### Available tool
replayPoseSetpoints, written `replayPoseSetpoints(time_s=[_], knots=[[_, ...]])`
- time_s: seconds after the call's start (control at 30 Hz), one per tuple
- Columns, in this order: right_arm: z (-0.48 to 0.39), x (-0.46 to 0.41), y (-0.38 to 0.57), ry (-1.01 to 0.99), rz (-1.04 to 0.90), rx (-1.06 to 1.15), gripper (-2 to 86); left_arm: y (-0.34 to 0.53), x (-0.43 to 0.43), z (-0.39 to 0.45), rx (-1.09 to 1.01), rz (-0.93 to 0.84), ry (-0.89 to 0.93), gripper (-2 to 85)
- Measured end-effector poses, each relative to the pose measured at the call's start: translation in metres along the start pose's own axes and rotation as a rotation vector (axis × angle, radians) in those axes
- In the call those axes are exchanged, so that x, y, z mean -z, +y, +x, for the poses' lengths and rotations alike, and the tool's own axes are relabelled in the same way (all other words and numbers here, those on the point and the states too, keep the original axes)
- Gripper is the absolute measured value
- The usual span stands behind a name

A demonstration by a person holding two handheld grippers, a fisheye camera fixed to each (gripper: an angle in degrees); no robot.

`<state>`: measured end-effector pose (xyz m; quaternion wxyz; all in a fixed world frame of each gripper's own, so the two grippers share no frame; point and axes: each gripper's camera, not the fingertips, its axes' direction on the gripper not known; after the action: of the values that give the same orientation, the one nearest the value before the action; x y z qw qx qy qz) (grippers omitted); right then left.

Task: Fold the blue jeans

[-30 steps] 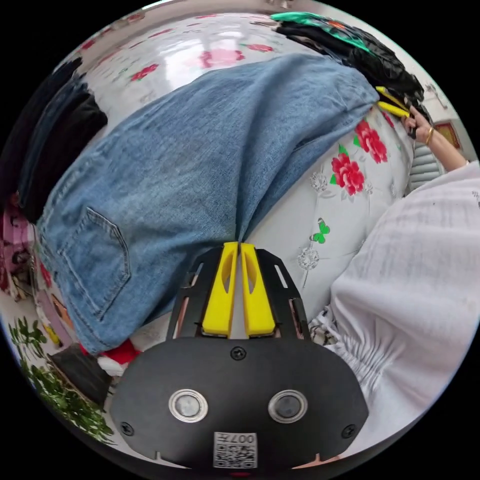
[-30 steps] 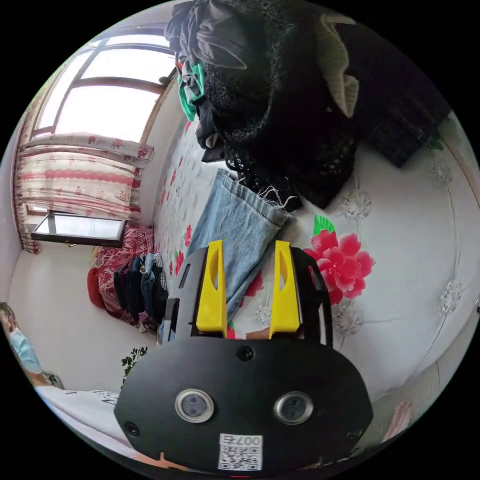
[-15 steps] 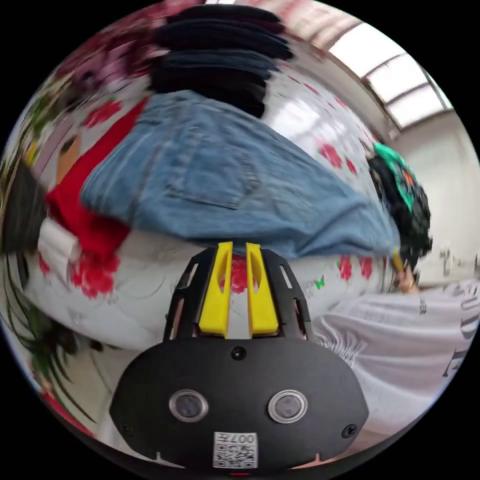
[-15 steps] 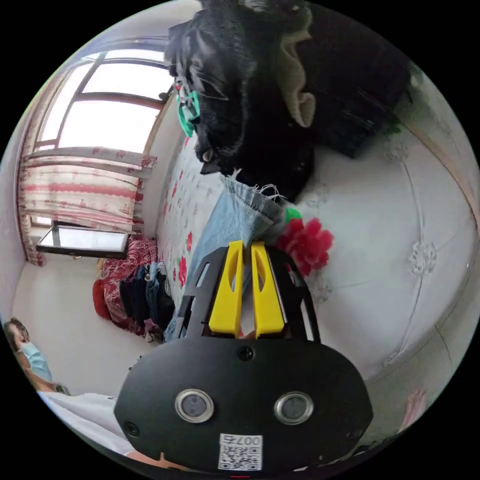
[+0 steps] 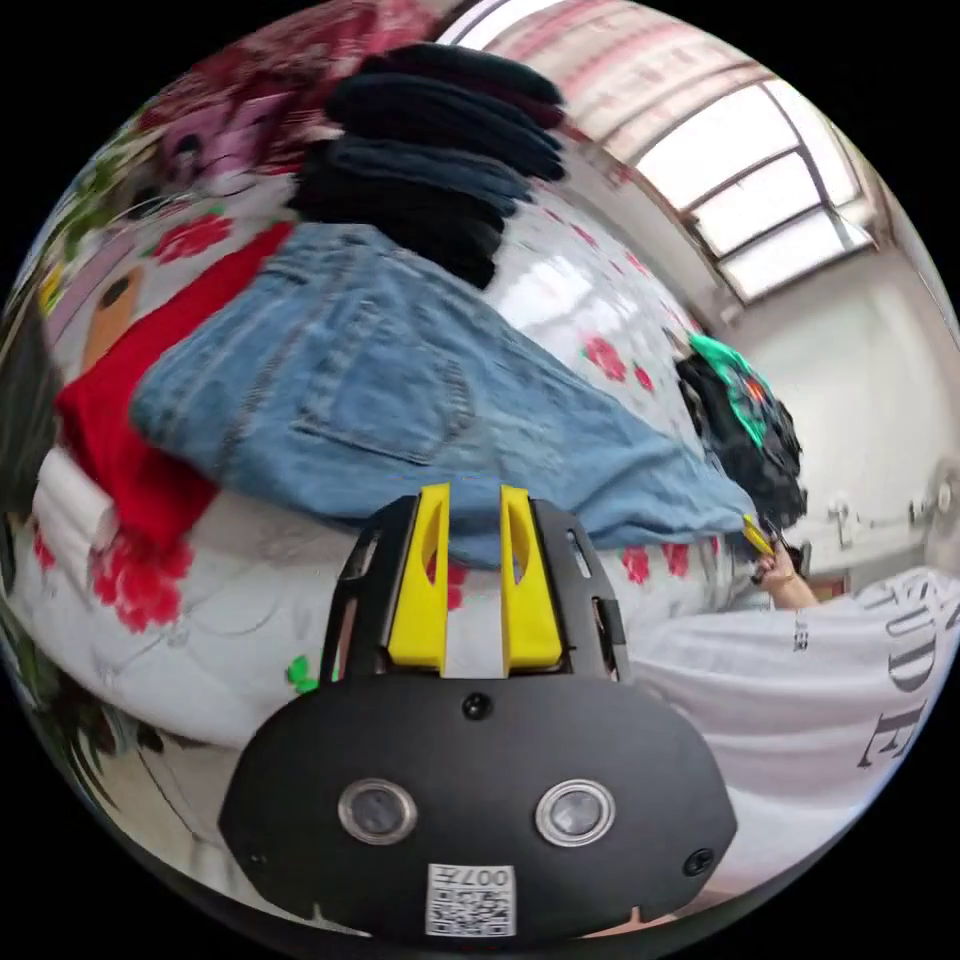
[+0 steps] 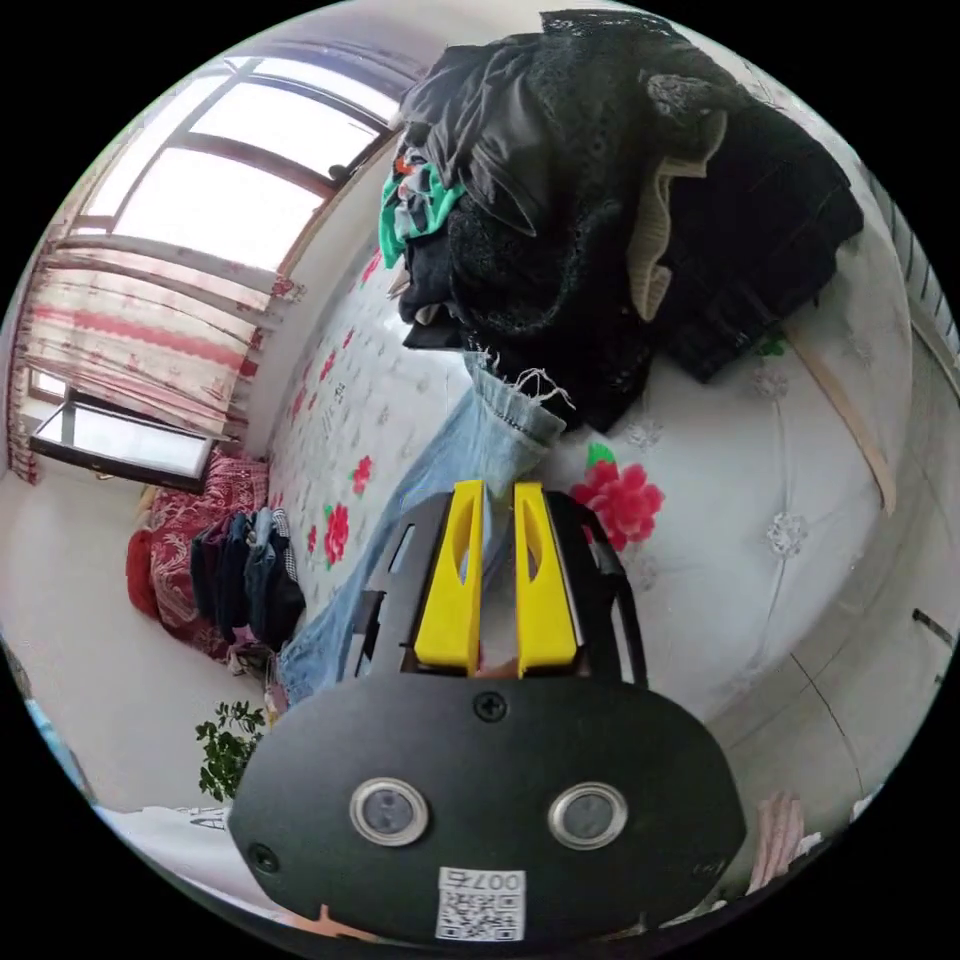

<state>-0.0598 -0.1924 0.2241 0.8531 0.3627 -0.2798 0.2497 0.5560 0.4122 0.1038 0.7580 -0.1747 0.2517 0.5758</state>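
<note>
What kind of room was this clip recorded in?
Most likely a bedroom in a home. Blue denim jeans lie spread on a white quilted cover printed with red flowers, dark folded clothes are stacked beside them, and a large window with a red-striped curtain stands behind.

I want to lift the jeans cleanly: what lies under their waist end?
A red cloth pokes out beneath the waist of the blue denim jeans, on the white flowered bedspread. How far it reaches underneath is covered.
</note>
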Motion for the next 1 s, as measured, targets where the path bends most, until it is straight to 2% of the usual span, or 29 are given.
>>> replayPoseSetpoints(time_s=[0.1,0.13,0.27,0.3,0.37,0.43,0.5,0.53,0.6,0.8,0.9,0.97,1.0], knots=[[-0.023,0.007,0.025,0.083,0.017,0.095,2.4,-0.003,-0.038,0.05,-0.235,-0.109,0.023,8.0],[-0.047,0.003,0.036,0.104,-0.005,0.202,2.6,-0.002,-0.046,0.061,-0.285,-0.135,0.013,8.0],[-0.148,-0.058,0.084,0.159,-0.292,0.683,3.8,-0.004,-0.094,0.124,-0.584,-0.244,-0.041,8.0],[-0.161,-0.068,0.093,0.169,-0.326,0.746,4.1,-0.005,-0.109,0.135,-0.642,-0.273,-0.06,7.6],[-0.199,-0.112,0.132,0.236,-0.44,0.94,4.8,-0.009,-0.135,0.144,-0.693,-0.346,-0.114,6.1],[-0.212,-0.144,0.155,0.291,-0.545,1.038,4.8,-0.014,-0.161,0.147,-0.692,-0.429,-0.215,3.0],[-0.211,-0.174,0.172,0.393,-0.654,1.077,4.0,-0.019,-0.169,0.151,-0.714,-0.437,-0.247,0.1],[-0.215,-0.168,0.179,0.42,-0.537,1.128,3.0,-0.02,-0.17,0.151,-0.718,-0.448,-0.246,-0.3],[-0.217,-0.17,0.185,0.454,-0.59,1.178,1.4,-0.019,-0.163,0.149,-0.757,-0.431,-0.224,-0.7],[-0.216,-0.111,0.181,0.292,-0.509,1.219,0.1,-0.01,-0.114,0.138,-0.757,-0.273,-0.105,-0.9],[-0.194,-0.113,0.185,0.267,-0.558,1.196,0.5,-0.003,-0.145,0.123,-0.733,-0.371,-0.124,-0.9],[-0.177,-0.124,0.178,0.292,-0.629,1.079,1.3,0.0,-0.177,0.109,-0.697,-0.468,-0.195,-0.9],[-0.175,-0.123,0.174,0.279,-0.635,1.046,1.6,-0.002,-0.177,0.104,-0.7,-0.449,-0.168,-0.8]])
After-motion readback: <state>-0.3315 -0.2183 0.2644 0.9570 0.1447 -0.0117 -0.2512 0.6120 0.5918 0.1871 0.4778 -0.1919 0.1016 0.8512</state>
